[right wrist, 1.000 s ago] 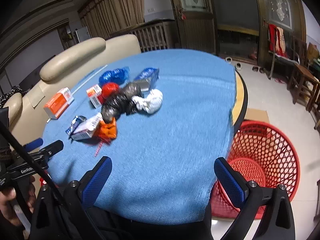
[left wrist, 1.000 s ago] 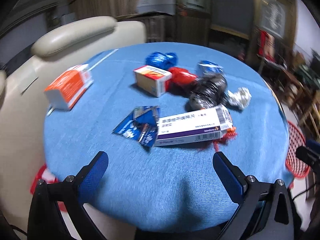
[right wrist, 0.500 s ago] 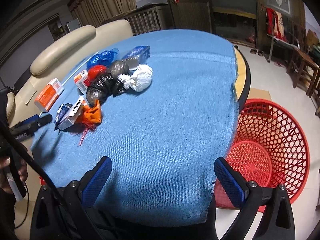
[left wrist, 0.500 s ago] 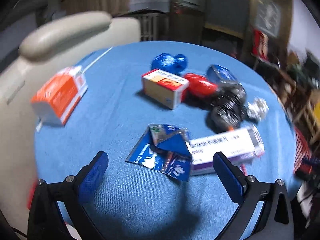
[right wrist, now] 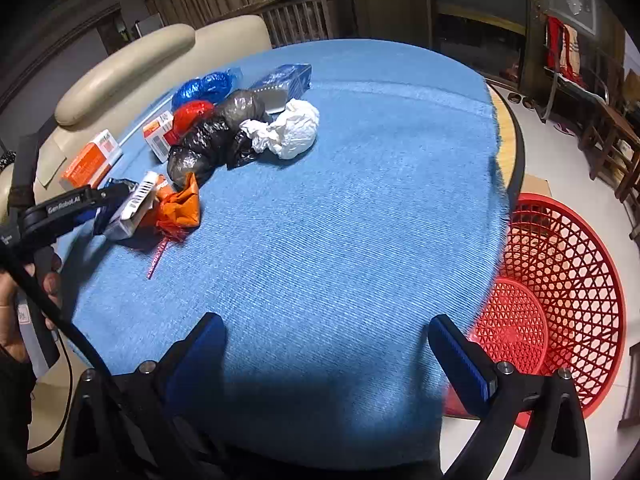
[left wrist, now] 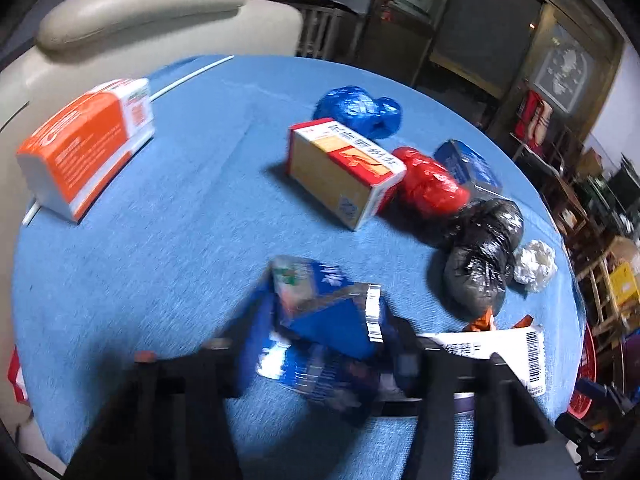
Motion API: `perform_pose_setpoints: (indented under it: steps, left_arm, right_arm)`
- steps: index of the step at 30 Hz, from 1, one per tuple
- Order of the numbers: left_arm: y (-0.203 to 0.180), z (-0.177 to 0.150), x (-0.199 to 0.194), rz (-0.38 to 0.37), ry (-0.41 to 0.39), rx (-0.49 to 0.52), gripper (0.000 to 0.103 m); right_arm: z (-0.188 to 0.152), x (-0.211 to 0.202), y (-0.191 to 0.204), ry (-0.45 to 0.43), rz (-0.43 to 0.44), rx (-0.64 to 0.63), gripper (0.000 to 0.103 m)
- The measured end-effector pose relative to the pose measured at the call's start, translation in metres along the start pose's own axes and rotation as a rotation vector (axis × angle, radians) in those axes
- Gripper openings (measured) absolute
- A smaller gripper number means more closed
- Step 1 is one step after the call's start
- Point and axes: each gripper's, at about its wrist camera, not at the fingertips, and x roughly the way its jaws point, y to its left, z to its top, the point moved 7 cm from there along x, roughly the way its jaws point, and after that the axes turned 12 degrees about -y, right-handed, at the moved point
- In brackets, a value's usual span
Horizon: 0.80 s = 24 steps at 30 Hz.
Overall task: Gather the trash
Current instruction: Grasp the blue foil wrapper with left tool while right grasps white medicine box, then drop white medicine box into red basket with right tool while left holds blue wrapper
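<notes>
While left tongs (left wrist: 324, 356) clamp the blue wrapper (left wrist: 320, 320), right tongs (right wrist: 328, 344) hover level — spread wide.

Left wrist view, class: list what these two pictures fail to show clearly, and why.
- Left gripper: motion blur hides whether it grips the blue wrapper.
- White carton: the gripper covers its near end; print is unreadable.
- Red basket: partly hidden by the table in the right wrist view.

Dim indoor light, fisheye-curved dark edges, motion blur low in left view.
</notes>
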Motion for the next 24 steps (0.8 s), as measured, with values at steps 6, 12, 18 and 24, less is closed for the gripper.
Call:
perform_pose_setpoints:
  steps: [6,12,18,24]
  left_arm:
    - [0.007,0.003,-0.006,-0.029,-0.03,-0.035,0.044]
    - [0.031,0.013,-0.028,0.01,-0.101,-0.075,0.043]
    - [0.051,0.01,-0.038,0.052,-0.12,-0.08,0.043]
    - [0.065,0.001,-0.042,0.064,-0.111,-0.103,0.043]
  right_arm:
    - [0.009,0.009,0.012,0.005,-0.012,-0.054,0.103]
    - [0.041,0.008,0.041,-0.043,0.045,-0.08,0.103]
    - [0.074,0.012,0.117,-0.08,0.249,-0.213,0.103]
    - [0.079,0.029,0.205,-0.056,0.403,-0.669,0.103]
